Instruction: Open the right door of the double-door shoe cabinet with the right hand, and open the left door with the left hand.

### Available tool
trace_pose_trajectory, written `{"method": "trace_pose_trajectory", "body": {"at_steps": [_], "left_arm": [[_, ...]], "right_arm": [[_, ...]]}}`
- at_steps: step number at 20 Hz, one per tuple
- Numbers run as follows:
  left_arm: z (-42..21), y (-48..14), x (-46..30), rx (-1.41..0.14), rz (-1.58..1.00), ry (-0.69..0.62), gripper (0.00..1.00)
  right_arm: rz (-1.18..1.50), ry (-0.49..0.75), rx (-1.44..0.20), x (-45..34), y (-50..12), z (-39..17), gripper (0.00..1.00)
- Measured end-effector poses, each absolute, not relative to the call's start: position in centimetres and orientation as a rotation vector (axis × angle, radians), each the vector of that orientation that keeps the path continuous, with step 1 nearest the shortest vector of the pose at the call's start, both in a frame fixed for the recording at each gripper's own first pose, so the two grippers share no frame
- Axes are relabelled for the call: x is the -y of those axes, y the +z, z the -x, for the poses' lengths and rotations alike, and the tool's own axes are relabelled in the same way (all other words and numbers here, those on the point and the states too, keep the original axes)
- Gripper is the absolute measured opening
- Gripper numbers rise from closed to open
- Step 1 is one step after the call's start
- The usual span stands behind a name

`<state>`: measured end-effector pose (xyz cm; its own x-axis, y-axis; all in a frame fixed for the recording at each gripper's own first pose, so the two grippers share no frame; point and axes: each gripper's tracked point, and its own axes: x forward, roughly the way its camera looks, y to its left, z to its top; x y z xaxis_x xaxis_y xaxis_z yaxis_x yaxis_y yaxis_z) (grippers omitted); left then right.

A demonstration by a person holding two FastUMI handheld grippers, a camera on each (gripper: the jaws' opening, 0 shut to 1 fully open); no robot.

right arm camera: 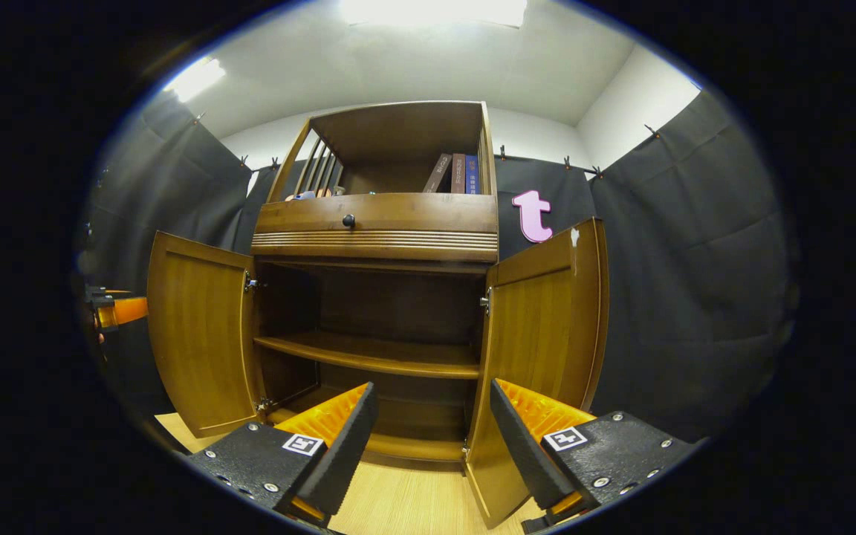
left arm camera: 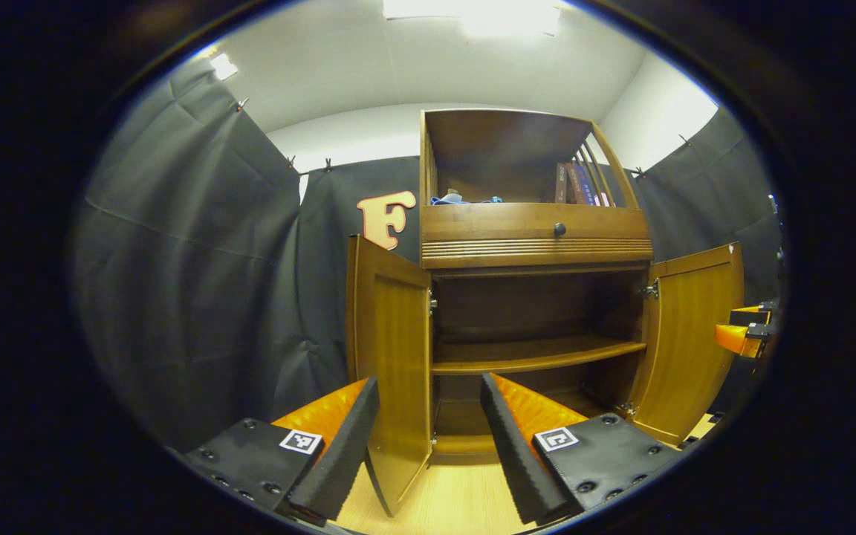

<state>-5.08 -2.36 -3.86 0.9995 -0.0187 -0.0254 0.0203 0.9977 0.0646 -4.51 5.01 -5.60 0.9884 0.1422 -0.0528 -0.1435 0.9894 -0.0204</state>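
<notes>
Dark cloth walls ring the shoe cabinet (left arm camera: pixel 536 297) — its left door (left arm camera: pixel 391 349) and right door (right arm camera: pixel 547 334) both stand swung out, so the task looks done. Left claw (left arm camera: pixel 428 438) and right claw (right arm camera: pixel 432 446) gape wide, empty. Right gripper view alone shows books leaning.

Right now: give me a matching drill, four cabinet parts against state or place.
Column one:
1. left wooden cabinet door
2. small dark round drawer knob
3. row of upright books
4. curved wooden middle shelf

Column two:
A. bare
B. swung open
C. top open compartment
D. centre of the drawer front

Pairs: 1-B, 2-D, 3-C, 4-A
</notes>
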Motion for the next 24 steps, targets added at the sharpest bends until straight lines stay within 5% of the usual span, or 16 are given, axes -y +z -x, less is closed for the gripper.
{"method": "trace_pose_trajectory", "body": {"at_steps": [4, 24], "left_arm": [[4.5, -2.8, 2.8, -0.013, -0.058, -0.025, 0.96], [6.4, -3.2, 1.6, -0.031, -0.121, -0.034, 0.96]], "right_arm": [[0.031, 0.146, -0.041, -5.3, -4.8, 4.5, 0.97], [0.005, 0.094, -0.069, -5.1, -4.5, 8.1, 0.93]]}}
